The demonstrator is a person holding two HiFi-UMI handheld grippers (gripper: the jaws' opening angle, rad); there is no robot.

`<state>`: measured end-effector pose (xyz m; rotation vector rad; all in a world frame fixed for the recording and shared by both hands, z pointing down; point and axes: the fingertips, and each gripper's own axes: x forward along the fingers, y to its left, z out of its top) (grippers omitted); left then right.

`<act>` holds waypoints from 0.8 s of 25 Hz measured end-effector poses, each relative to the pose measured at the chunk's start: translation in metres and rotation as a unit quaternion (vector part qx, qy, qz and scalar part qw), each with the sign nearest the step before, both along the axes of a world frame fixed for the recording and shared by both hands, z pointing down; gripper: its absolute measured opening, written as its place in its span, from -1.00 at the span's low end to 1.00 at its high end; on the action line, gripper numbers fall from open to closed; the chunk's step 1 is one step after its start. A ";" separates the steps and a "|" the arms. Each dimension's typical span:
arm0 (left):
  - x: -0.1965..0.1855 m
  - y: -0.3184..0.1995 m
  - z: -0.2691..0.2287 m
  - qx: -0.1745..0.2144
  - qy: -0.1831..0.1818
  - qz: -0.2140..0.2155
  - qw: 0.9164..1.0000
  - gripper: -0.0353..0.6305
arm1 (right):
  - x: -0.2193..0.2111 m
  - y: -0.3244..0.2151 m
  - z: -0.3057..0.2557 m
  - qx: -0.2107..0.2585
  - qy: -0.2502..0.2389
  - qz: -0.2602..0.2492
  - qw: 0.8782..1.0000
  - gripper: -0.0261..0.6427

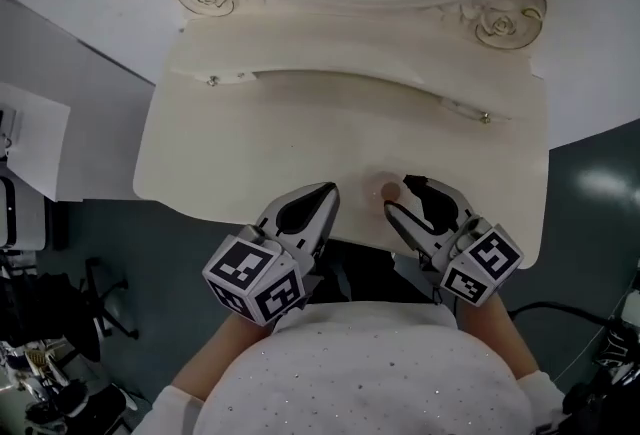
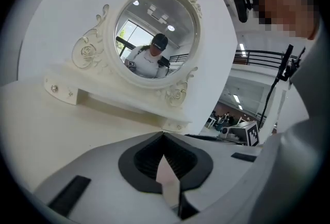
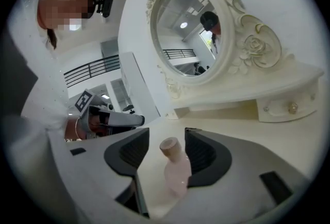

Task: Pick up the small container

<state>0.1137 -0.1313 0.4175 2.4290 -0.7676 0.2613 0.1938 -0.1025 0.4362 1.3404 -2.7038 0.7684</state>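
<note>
Jaws of the right gripper are held apart, and the small container, a pale pink bottle with a round cap, is seen standing between them. It seems to sit just beside one pad, though contact cannot be settled. The left gripper is closed, its jaw tips met on nothing. Both are held low at the front edge of the cream dressing table, on which the bottle is set. An ornate oval mirror is mounted at the back.
</note>
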 end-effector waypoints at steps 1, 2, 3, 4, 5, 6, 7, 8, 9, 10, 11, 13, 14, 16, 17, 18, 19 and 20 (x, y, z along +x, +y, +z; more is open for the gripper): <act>-0.003 0.001 0.004 -0.004 -0.003 -0.012 1.000 -0.89 | -0.003 -0.003 0.003 0.009 0.006 -0.012 1.000 -0.23; -0.007 0.003 0.008 -0.009 -0.006 -0.024 1.000 -0.89 | -0.006 -0.005 0.007 0.018 0.016 -0.022 0.999 -0.11; -0.010 0.005 0.011 -0.013 -0.009 -0.035 0.999 -0.89 | -0.009 -0.007 0.011 0.027 0.031 -0.030 0.999 -0.05; -0.013 0.008 0.013 -0.017 -0.012 -0.046 0.999 -0.89 | -0.011 -0.009 0.016 0.036 0.052 -0.037 0.997 -0.04; -0.016 0.011 0.014 -0.019 -0.014 -0.055 0.998 -0.89 | -0.012 -0.010 0.021 0.045 0.076 -0.045 0.995 -0.04; -0.019 0.013 0.014 -0.021 -0.017 -0.063 0.998 -0.89 | -0.014 -0.012 0.026 0.054 0.099 -0.052 0.992 -0.04; -0.023 0.015 0.014 -0.022 -0.019 -0.070 0.997 -0.89 | -0.015 -0.013 0.031 0.060 0.120 -0.060 0.989 -0.05; -0.026 0.016 0.013 -0.022 -0.022 -0.077 0.997 -0.89 | -0.016 -0.014 0.035 0.065 0.136 -0.065 0.986 -0.07; -0.030 0.017 0.013 -0.023 -0.024 -0.083 0.996 -0.89 | -0.017 -0.014 0.038 0.069 0.146 -0.070 0.984 -0.08; -0.033 0.017 0.012 -0.023 -0.026 -0.090 0.995 -0.89 | -0.019 -0.014 0.040 0.070 0.150 -0.074 0.983 -0.08; -0.036 0.017 0.012 -0.024 -0.027 -0.097 0.995 -0.89 | -0.021 -0.014 0.042 0.071 0.152 -0.077 0.983 -0.14; -0.039 0.017 0.012 -0.025 -0.027 -0.107 0.994 -0.89 | -0.023 -0.015 0.045 0.071 0.154 -0.082 0.982 -0.26; -0.038 0.017 0.011 -0.023 -0.026 -0.110 0.993 -0.89 | -0.023 -0.015 0.046 0.071 0.155 -0.084 0.982 -0.27; -0.036 0.017 0.008 -0.013 -0.024 -0.111 0.993 -0.89 | -0.023 -0.015 0.047 0.072 0.156 -0.087 0.981 -0.34; -0.035 0.017 0.007 -0.008 -0.024 -0.110 0.994 -0.89 | -0.024 -0.015 0.047 0.073 0.155 -0.089 0.981 -0.34; -0.035 0.017 0.007 -0.005 -0.024 -0.109 0.994 -0.89 | -0.025 -0.015 0.047 0.075 0.154 -0.092 0.981 -0.34; -0.034 0.016 0.008 -0.005 -0.023 -0.107 0.994 -0.89 | -0.026 -0.015 0.047 0.076 0.153 -0.095 0.981 -0.34; -0.033 0.015 0.008 -0.006 -0.023 -0.106 0.994 -0.89 | -0.027 -0.015 0.047 0.076 0.154 -0.098 0.980 -0.34</act>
